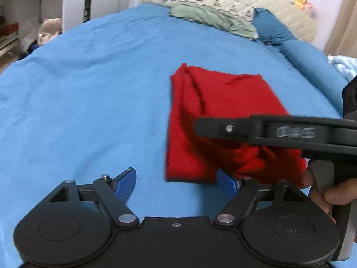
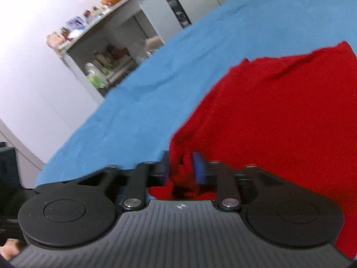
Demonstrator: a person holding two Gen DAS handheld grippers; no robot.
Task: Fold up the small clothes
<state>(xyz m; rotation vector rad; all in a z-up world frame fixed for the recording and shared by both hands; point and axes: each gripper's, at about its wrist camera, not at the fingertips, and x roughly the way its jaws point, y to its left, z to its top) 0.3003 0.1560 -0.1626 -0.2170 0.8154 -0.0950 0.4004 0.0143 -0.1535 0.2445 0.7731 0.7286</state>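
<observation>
Two grippers worked over one red cloth [image 1: 212, 120], which lay partly folded on the blue sheet [image 1: 89, 89], right of centre in the left wrist view, its long axis running from the lower edge up toward the pillows [image 1: 212, 15]. The left gripper [image 1: 176, 185] stood wide open, holding nothing, its right finger just touching the cloth's near edge. The right gripper [image 2: 183, 167] was pinched on a bunched fold at the cloth's near corner, low in its own view. The right one was therefore the nearer; any coming fold would likely carry that corner up the frame along the long axis.
</observation>
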